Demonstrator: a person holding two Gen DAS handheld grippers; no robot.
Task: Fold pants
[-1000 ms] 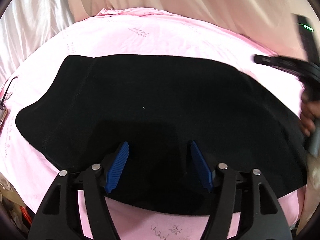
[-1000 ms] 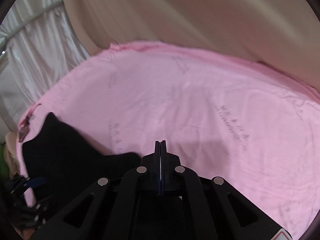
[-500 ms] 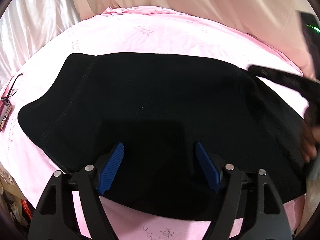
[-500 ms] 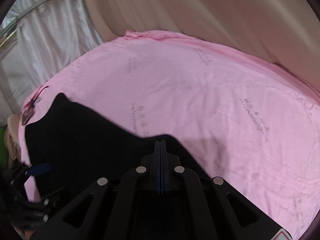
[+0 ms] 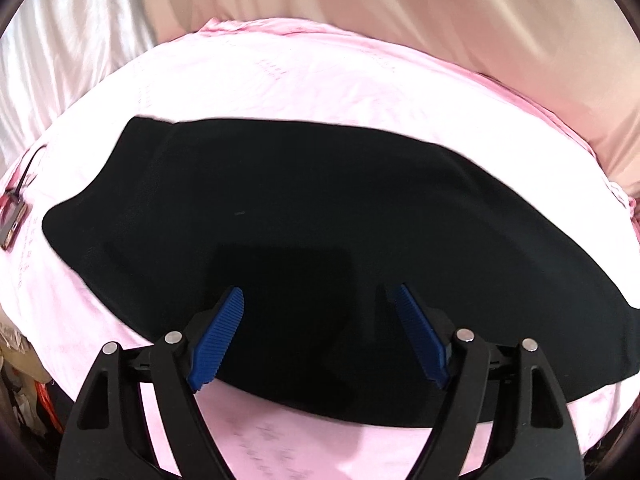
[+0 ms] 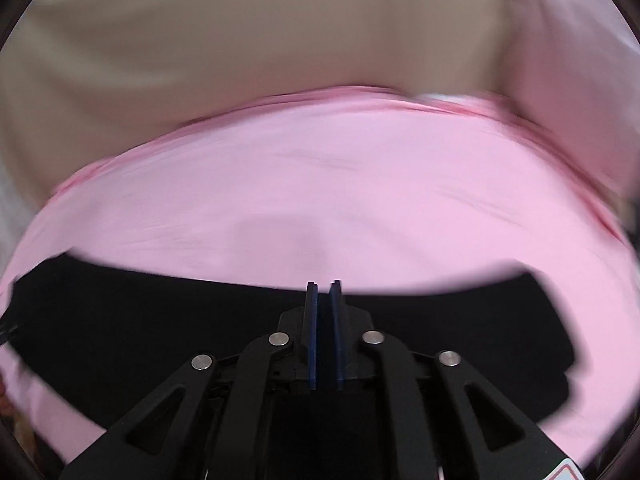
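Observation:
The black pants lie flat as a wide folded band across the pink bed sheet. My left gripper hovers over their near edge, its jaws still opening, and its blue pads are wide apart and touch no cloth. In the blurred right wrist view the pants stretch across below my right gripper. Its jaws are just opening, with a narrow gap between the pads and no cloth seen in it.
A small device on a dark cable lies on the sheet at the far left. Beige and white curtains hang behind the bed. Clutter shows past the bed's lower left edge.
The left gripper's jaws have spread wider and it has drawn back a little. The right gripper and hand have left the left view. The right view has swung, and its pads have parted slightly.

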